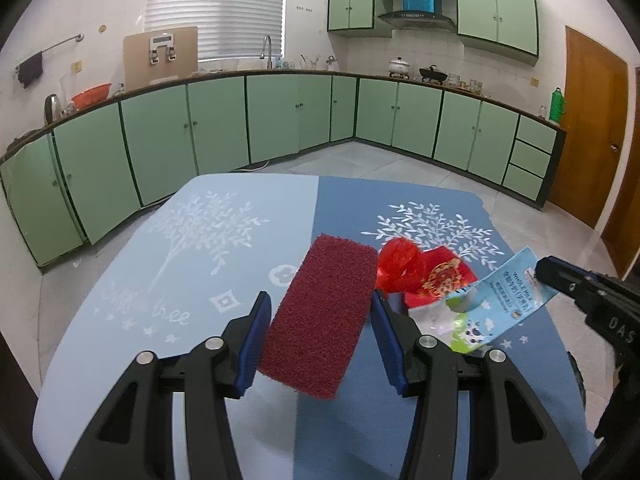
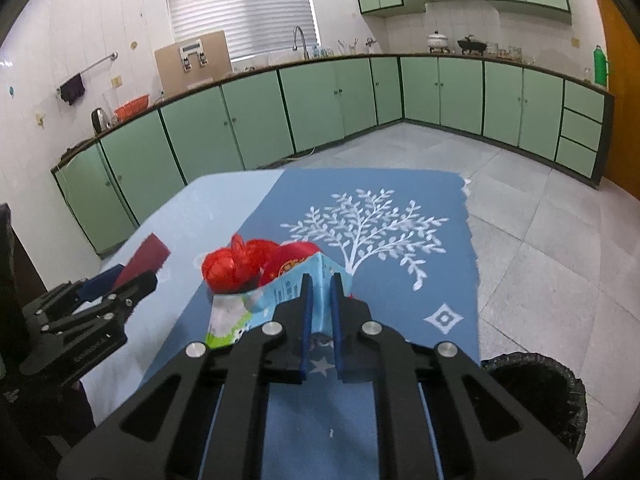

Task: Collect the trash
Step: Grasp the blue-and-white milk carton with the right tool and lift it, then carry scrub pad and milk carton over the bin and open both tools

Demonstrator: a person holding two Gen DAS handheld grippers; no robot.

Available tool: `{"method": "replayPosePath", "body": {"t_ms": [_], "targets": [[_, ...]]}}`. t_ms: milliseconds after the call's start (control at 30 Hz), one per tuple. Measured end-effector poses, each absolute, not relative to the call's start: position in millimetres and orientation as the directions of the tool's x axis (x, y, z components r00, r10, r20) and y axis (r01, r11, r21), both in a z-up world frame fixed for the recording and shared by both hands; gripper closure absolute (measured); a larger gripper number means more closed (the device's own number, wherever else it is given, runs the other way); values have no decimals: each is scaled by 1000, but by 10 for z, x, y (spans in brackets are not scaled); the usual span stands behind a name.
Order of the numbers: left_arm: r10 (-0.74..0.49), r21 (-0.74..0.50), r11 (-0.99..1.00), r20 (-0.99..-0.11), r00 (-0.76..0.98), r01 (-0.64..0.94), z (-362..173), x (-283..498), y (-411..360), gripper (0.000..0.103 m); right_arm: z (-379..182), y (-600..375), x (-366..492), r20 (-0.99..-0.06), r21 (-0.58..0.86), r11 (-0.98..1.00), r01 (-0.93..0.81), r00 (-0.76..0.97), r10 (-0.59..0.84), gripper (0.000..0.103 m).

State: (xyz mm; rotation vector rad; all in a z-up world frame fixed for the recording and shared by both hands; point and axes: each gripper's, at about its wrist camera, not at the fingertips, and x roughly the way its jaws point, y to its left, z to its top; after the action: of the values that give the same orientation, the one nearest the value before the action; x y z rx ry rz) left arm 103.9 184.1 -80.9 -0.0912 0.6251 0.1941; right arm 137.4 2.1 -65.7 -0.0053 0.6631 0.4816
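My left gripper (image 1: 320, 300) is shut on a dark red scouring pad (image 1: 320, 332), which hangs a little above the table and casts a shadow below. To the right, a flattened blue whole-milk carton (image 1: 492, 304) is pinched at its end by my right gripper (image 1: 548, 270). In the right wrist view the right gripper (image 2: 321, 280) is shut on the carton's (image 2: 280, 292) folded edge. Behind the carton lie a crumpled red plastic wrap (image 2: 228, 268) and a red packet with a gold emblem (image 1: 440, 280). The left gripper (image 2: 132, 276) shows at the left with the pad (image 2: 148, 256).
The table (image 1: 180, 280) wears a light and dark blue cloth with white tree prints. A bin lined with a black bag (image 2: 536, 392) stands on the floor at the table's right. Green cabinets line the kitchen walls beyond a tiled floor.
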Motion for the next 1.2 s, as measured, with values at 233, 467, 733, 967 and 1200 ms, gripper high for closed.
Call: {"method": "replayPosePath", "body": {"t_ms": [233,467,733,967,1200], "targets": [[128,-32,983,-579,805,-180,-740,1008,1690,53,-449,-204,1261,-552,164,894,-416,712,433,96],[104,-33,988,-569,815,-150,-686,978,1516,53,-372,-418,1197,-543,167,909,-383,733,409,97],[49,-43,995,-566,823,-90,-650,964,1257,53,-322,-630,1095,-543,152,922,-356,749,379,99],[-23,-52,999,-557,830,-8,-591,1005,930,53,-295,-860,1045,-550,135,934,-331,759,349,103],[-42,-48,999,-584,810,17,-693,1023,788,53,-764,-953,1160,-639,189,931,-312,681,358,103]]}}
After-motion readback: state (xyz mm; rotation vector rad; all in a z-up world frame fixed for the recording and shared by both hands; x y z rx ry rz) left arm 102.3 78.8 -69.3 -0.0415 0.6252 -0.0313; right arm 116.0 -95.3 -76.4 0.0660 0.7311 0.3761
